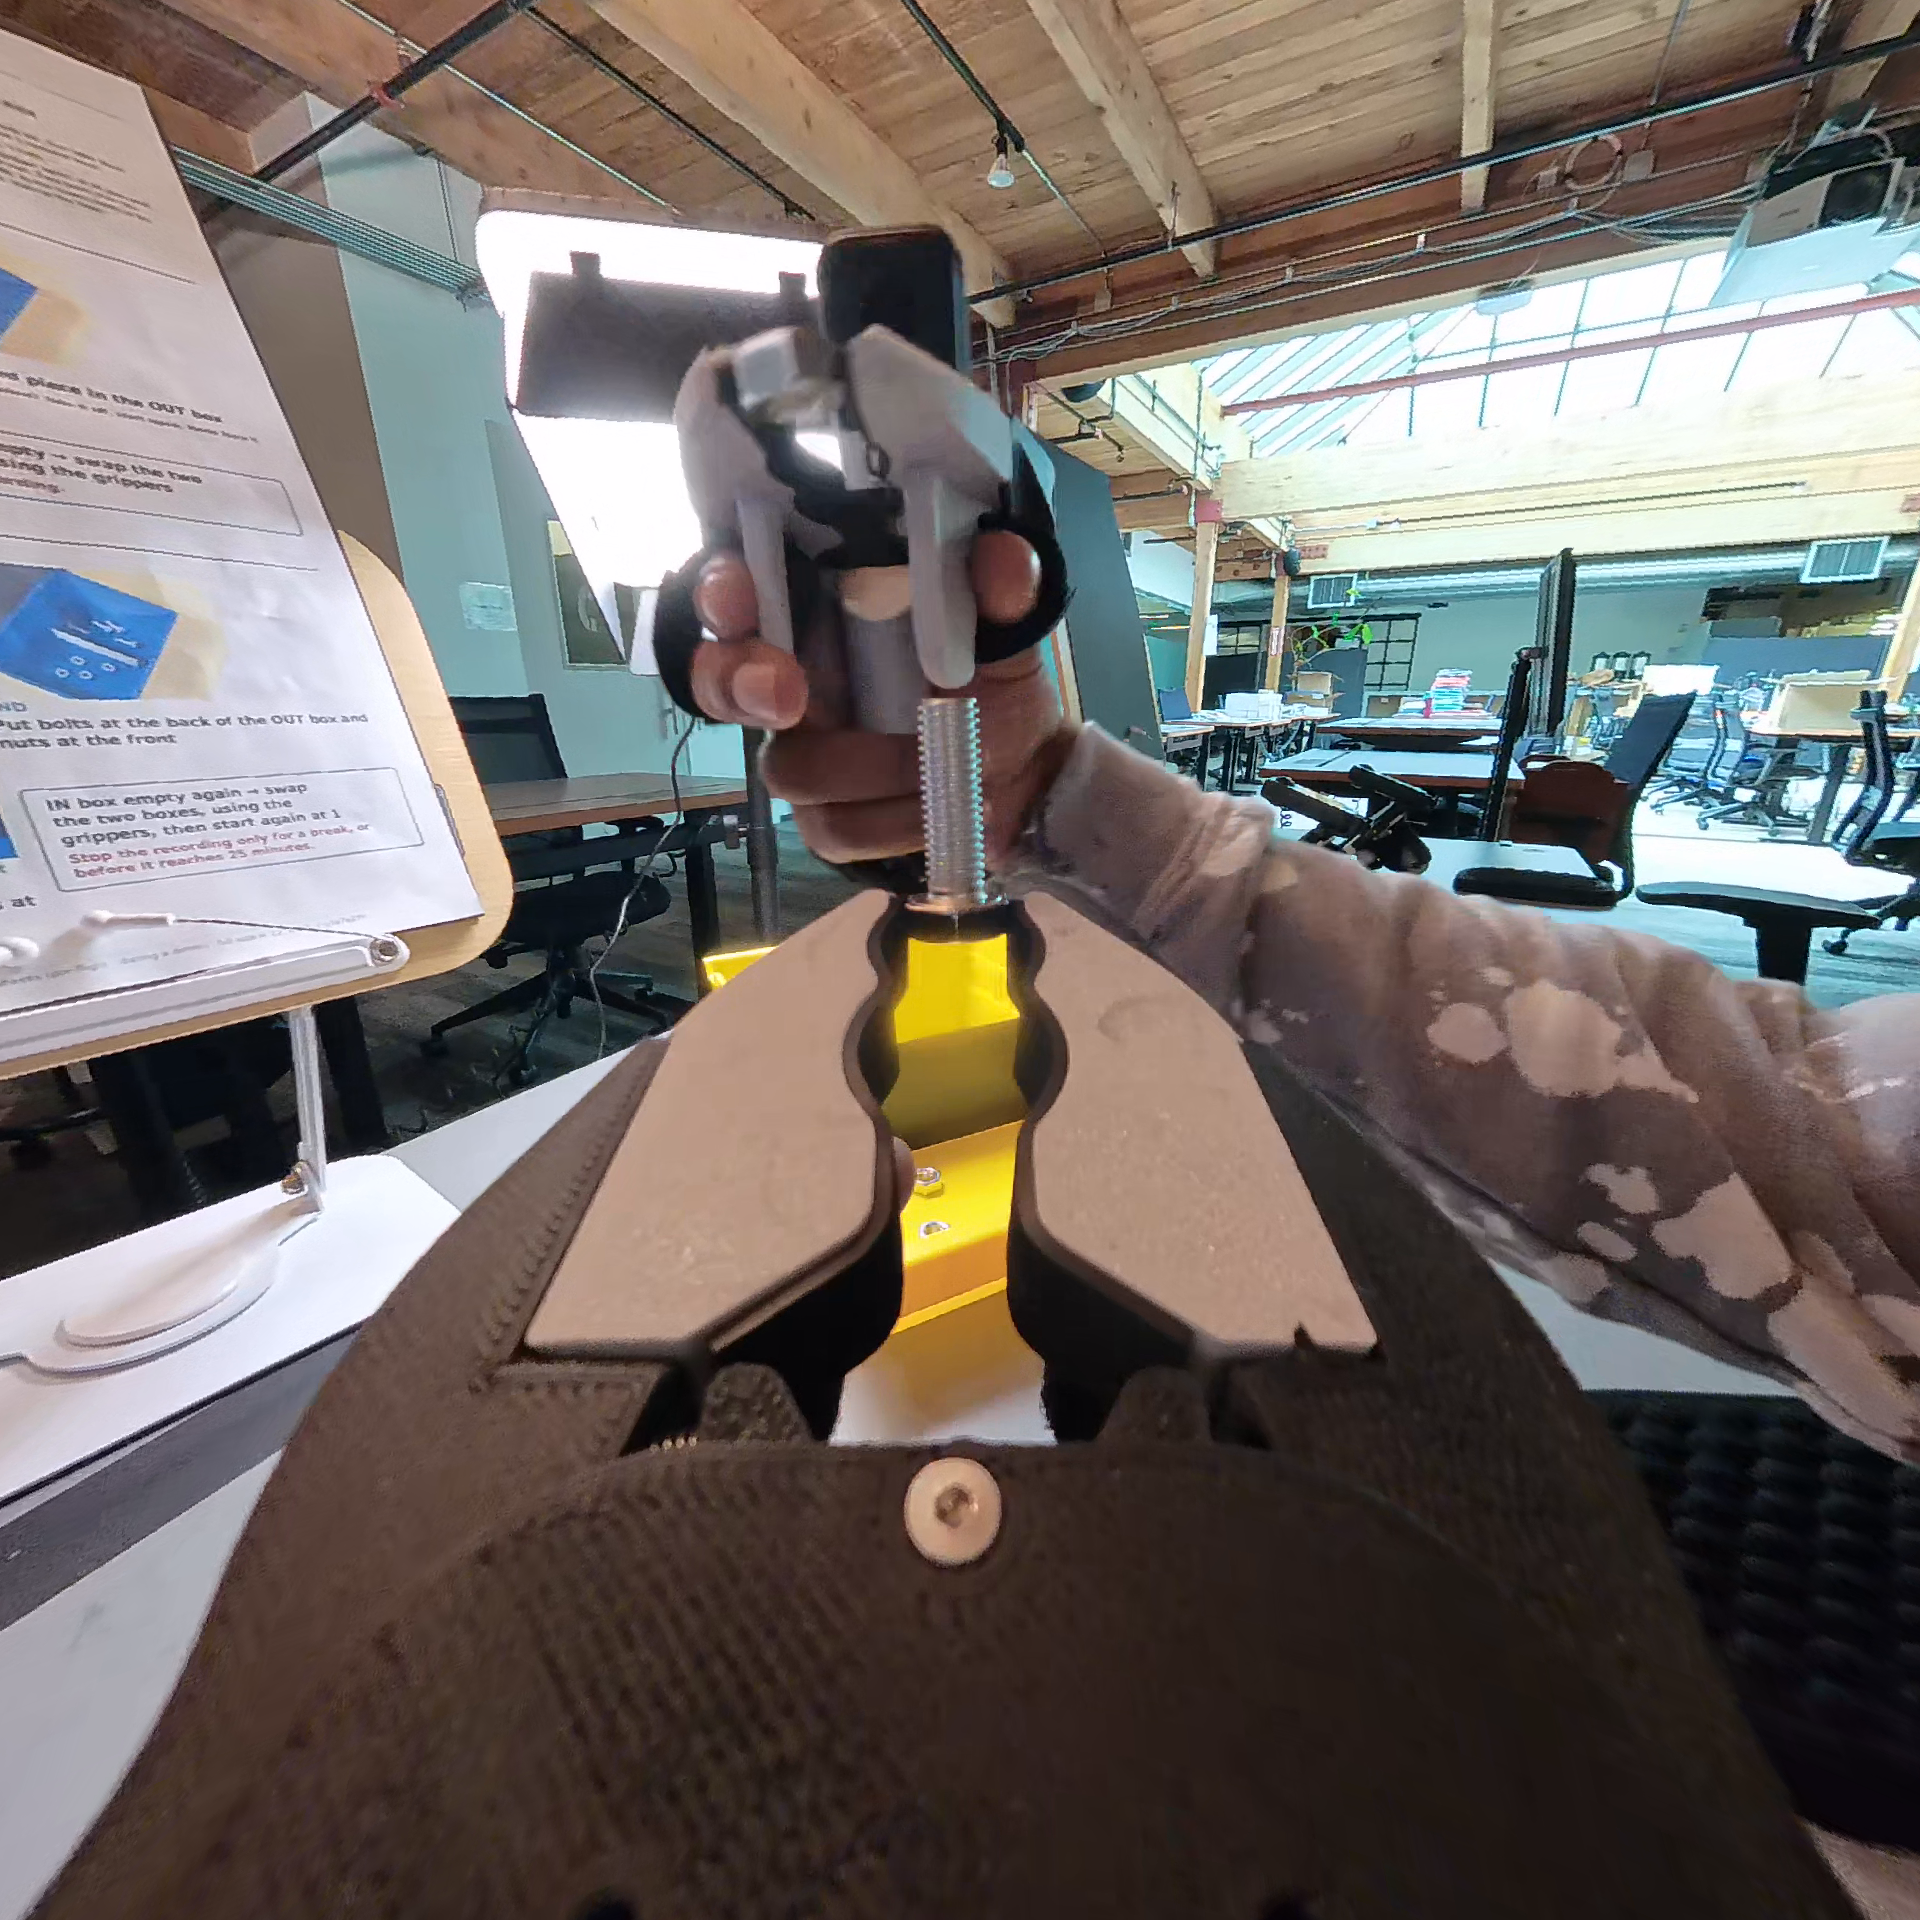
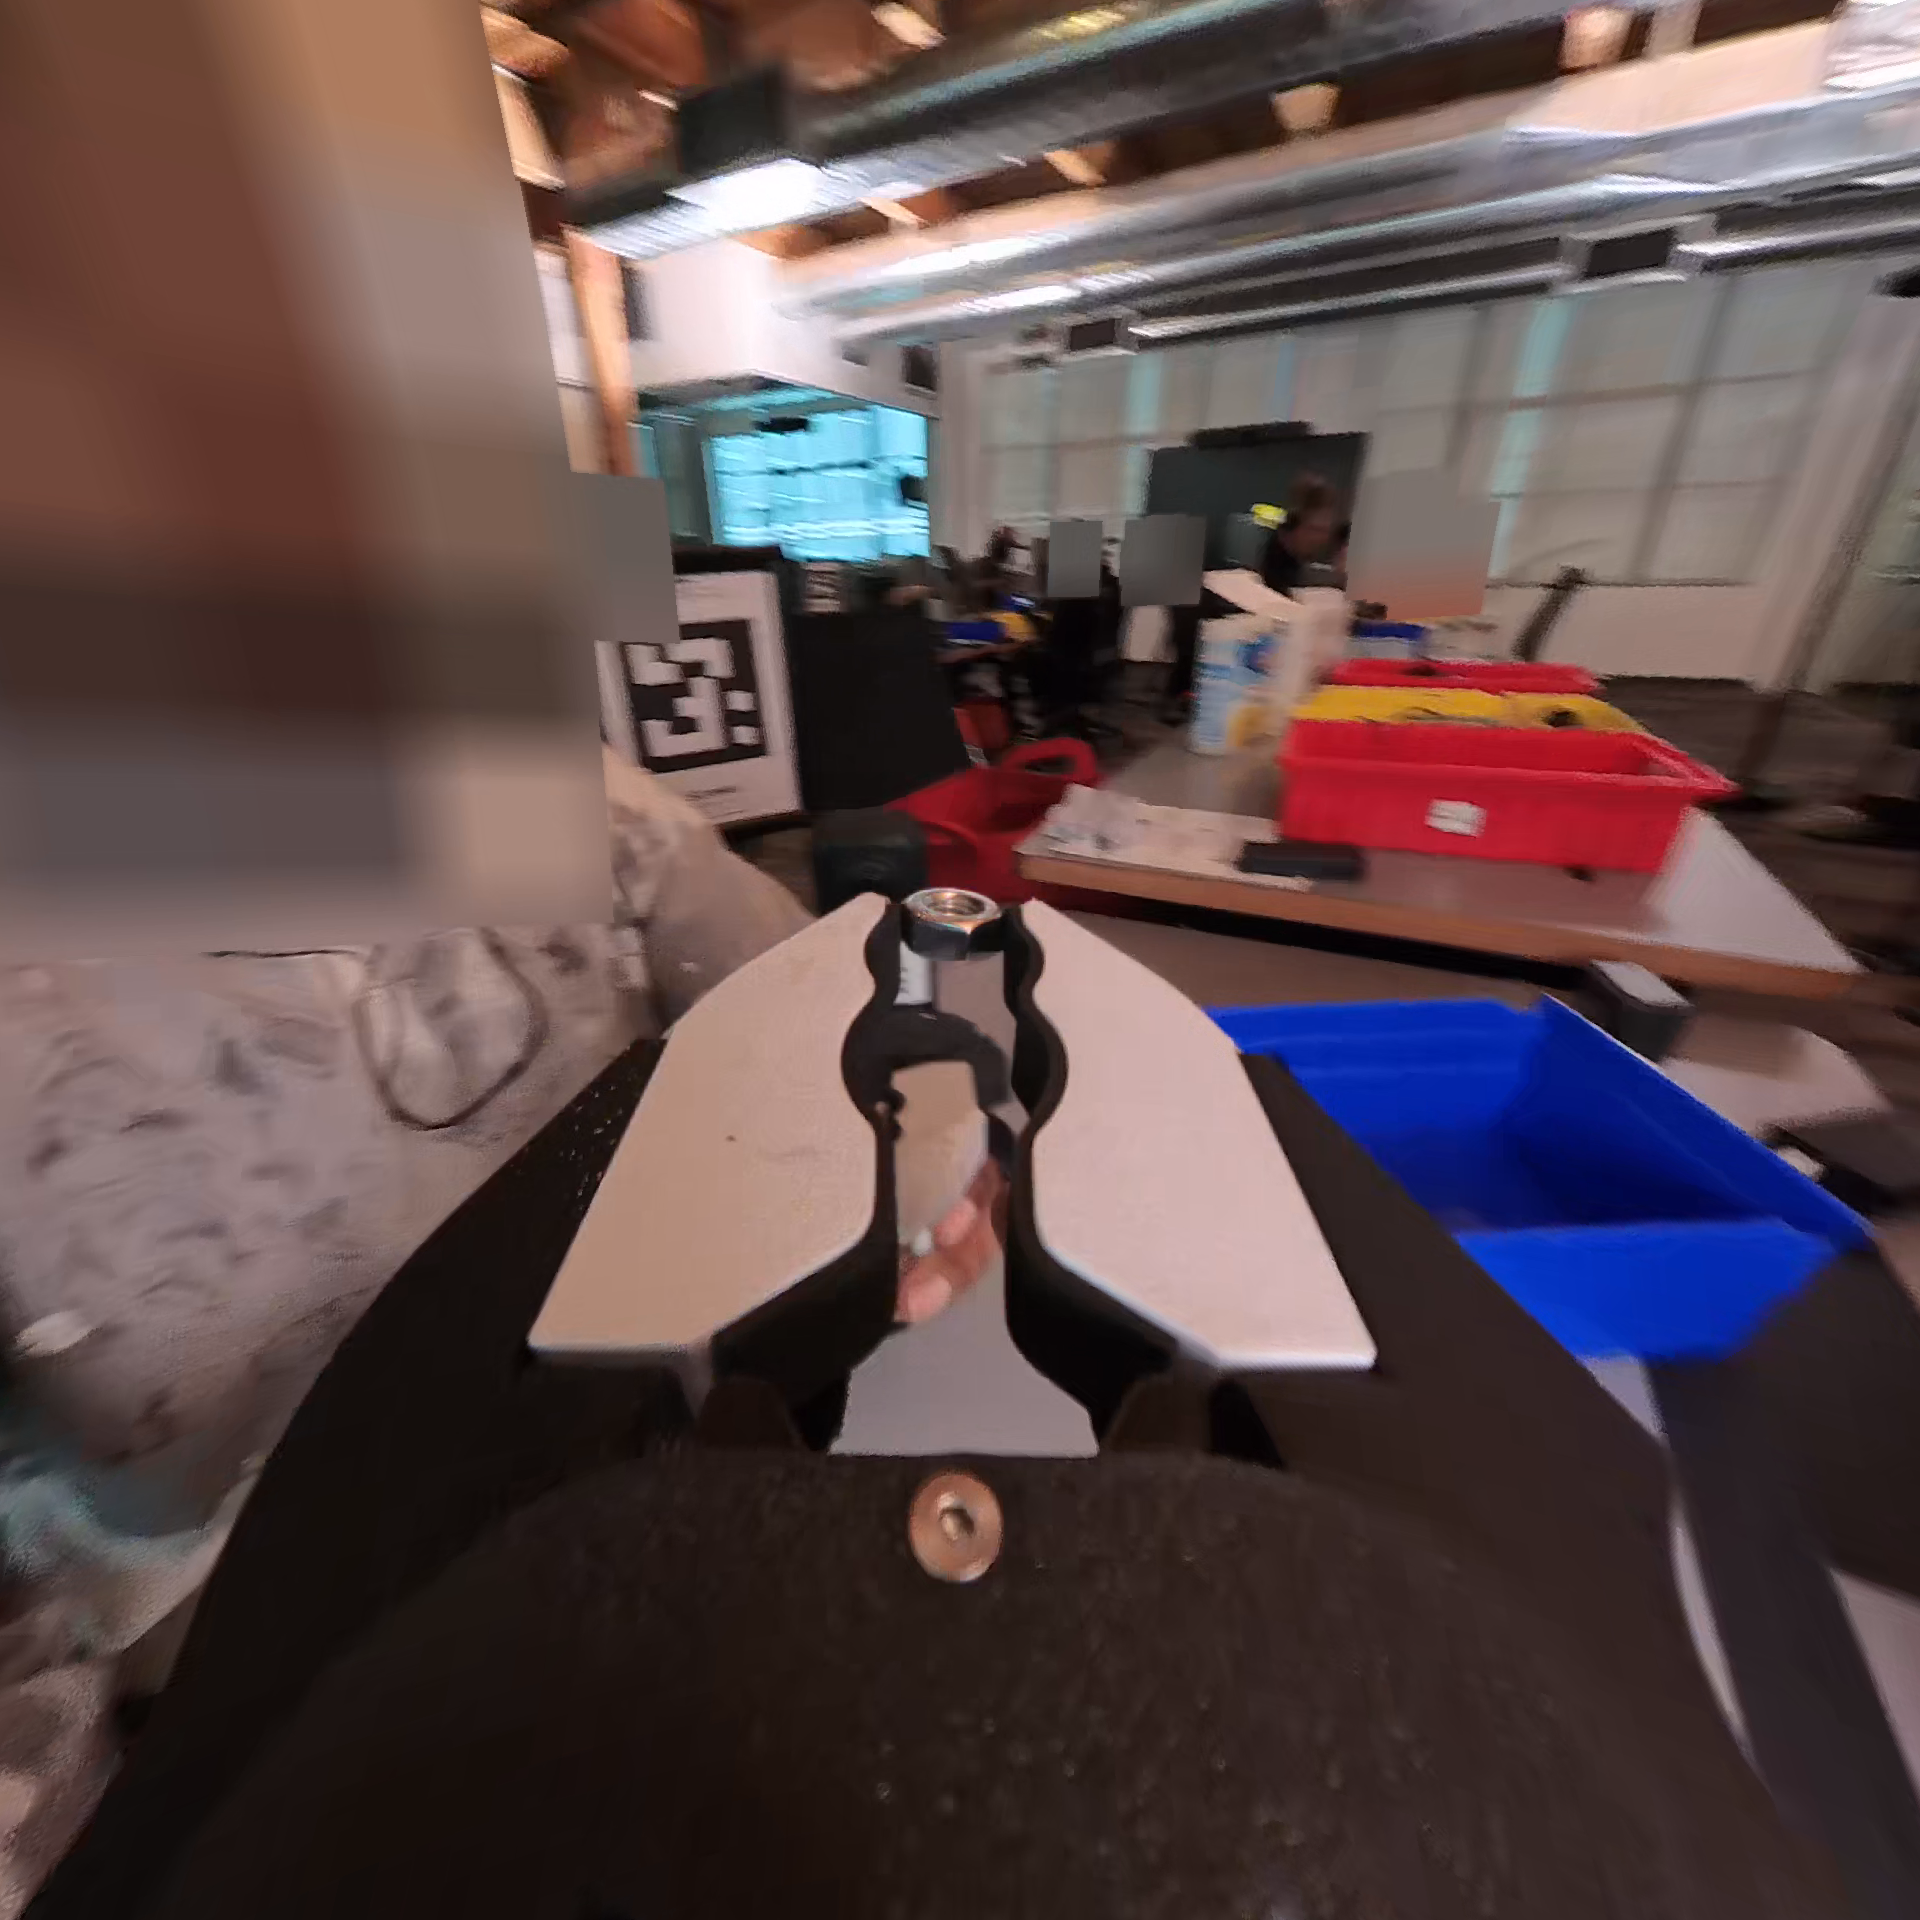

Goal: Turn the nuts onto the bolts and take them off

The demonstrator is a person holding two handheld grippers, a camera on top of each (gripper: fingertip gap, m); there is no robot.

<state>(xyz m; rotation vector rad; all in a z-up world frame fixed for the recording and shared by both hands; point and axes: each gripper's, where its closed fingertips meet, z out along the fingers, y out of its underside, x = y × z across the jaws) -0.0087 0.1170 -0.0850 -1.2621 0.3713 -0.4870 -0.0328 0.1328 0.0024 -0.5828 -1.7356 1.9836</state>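
Observation:
My left gripper (image 1: 951, 914) is shut on the head of a silver bolt (image 1: 951, 800), which stands upright from its tips. My right gripper (image 1: 914, 675), held in a hand, comes down from above onto the bolt's top end. In the right wrist view my right gripper (image 2: 949, 930) is shut on a silver hex nut (image 2: 949, 925), with the bolt's shaft (image 2: 914, 977) just beyond it. The nut sits at the bolt's tip; its thread engagement is hidden. A yellow bin (image 1: 956, 997) lies under the left gripper with two loose nuts (image 1: 928, 1179) in it.
A clipboard stand with an instruction sheet (image 1: 208, 623) stands on the white table (image 1: 156, 1403) at the left. A person's patterned sleeve (image 1: 1455, 1091) crosses from the right. A blue bin (image 2: 1558, 1143) sits to the right. Red bins (image 2: 1475, 790) stand on a farther table. Left tips to right tips: about 9 cm.

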